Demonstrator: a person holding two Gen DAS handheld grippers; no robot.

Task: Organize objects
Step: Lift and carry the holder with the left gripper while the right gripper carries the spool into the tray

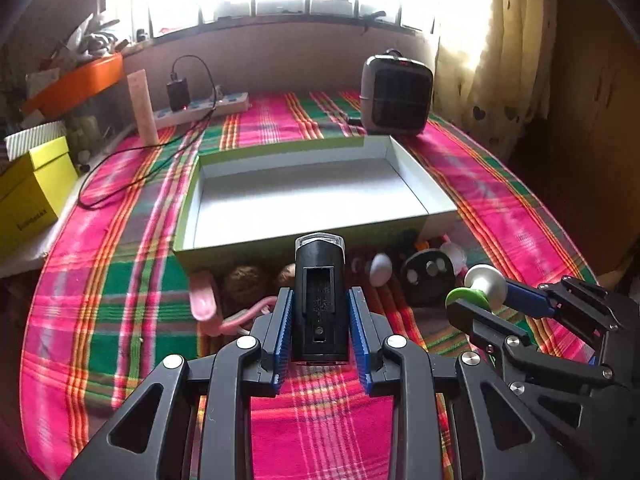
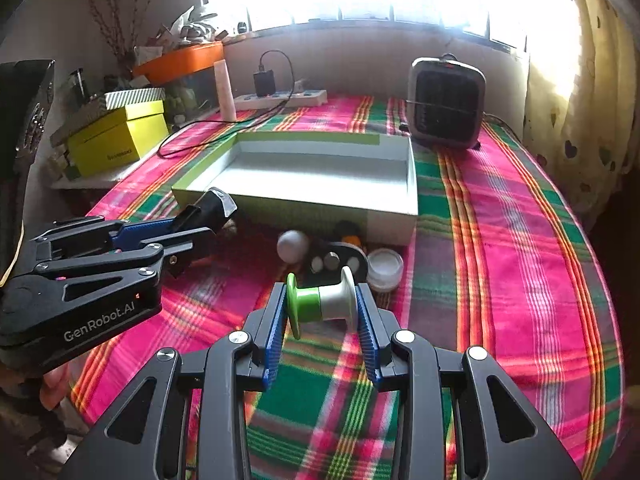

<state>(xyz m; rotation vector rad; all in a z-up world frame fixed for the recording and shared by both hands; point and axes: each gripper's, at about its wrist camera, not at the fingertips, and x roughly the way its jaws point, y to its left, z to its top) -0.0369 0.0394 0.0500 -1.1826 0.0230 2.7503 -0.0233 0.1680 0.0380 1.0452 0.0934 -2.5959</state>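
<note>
On a tabletop (image 1: 120,264) under a pink and green plaid cloth, an empty shallow cardboard tray (image 1: 416,184) sits at twelve o'clock. The left claw (image 1: 320,316) pinches a black bike light (image 1: 318,300) by its flat sides; it looks rigid, light, smooth plastic, so side grips suit it. At three o'clock, the right claw (image 2: 322,312) pinches a green and white spool (image 2: 322,302) end to end across its flanges, likely hard, light and prone to rolling. A white egg (image 1: 380,269) and small toys lie along the tray's near wall.
</note>
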